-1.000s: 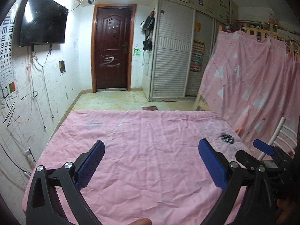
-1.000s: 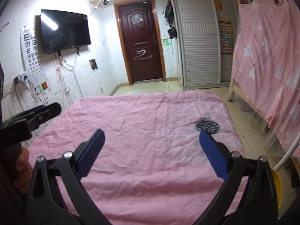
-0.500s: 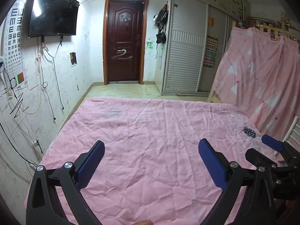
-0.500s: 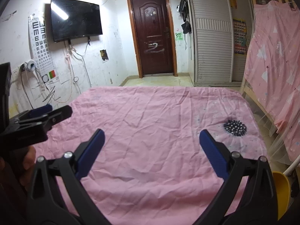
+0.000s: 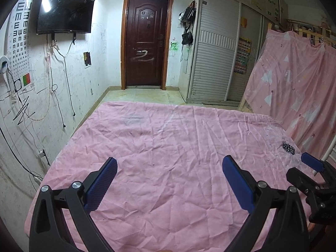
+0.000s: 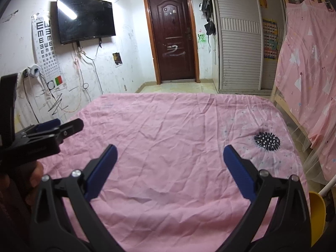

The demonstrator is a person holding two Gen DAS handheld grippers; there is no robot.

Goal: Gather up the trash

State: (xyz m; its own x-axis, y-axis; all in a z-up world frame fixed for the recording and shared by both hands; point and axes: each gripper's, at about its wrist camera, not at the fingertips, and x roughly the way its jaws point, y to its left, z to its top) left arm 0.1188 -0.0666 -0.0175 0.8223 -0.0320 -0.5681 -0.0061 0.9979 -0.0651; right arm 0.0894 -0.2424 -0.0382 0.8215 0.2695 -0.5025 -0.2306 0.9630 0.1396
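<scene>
Wrinkled pink bedsheet (image 5: 168,157) covers a wide bed that fills the lower half of the left wrist view, with a scuffed white wall, a black wall-mounted television (image 5: 65,10) and a dark brown wooden door (image 5: 147,40) beyond it. Over the near part of the sheet hovers the left gripper (image 5: 169,180), its two blue-padded black fingers spread wide apart with only bare cloth between them; it points level towards the door. At the right edge the right gripper (image 5: 310,168) juts in from the side, one blue pad showing, held close beside the left one and at about the same height. A small black spiky patch with white dots (image 5: 288,148) lies on the sheet near the bed's right edge, just ahead of that pad; whether it is a loose piece of trash or a print on the cloth cannot be told.

From the right wrist view, the right gripper (image 6: 170,168) likewise hangs above the sheet (image 6: 168,126) with its fingers far apart and nothing between them. The spiky patch (image 6: 267,141) sits just beyond the right-hand finger, untouched. At the left edge the left gripper (image 6: 52,130) reaches in, gripped by a hand (image 6: 31,180) whose fingers wrap its handle. A pink patterned curtain (image 6: 304,63) hangs to the right, and a yellow plastic object (image 6: 317,216) shows beside the bed's near corner.
</scene>
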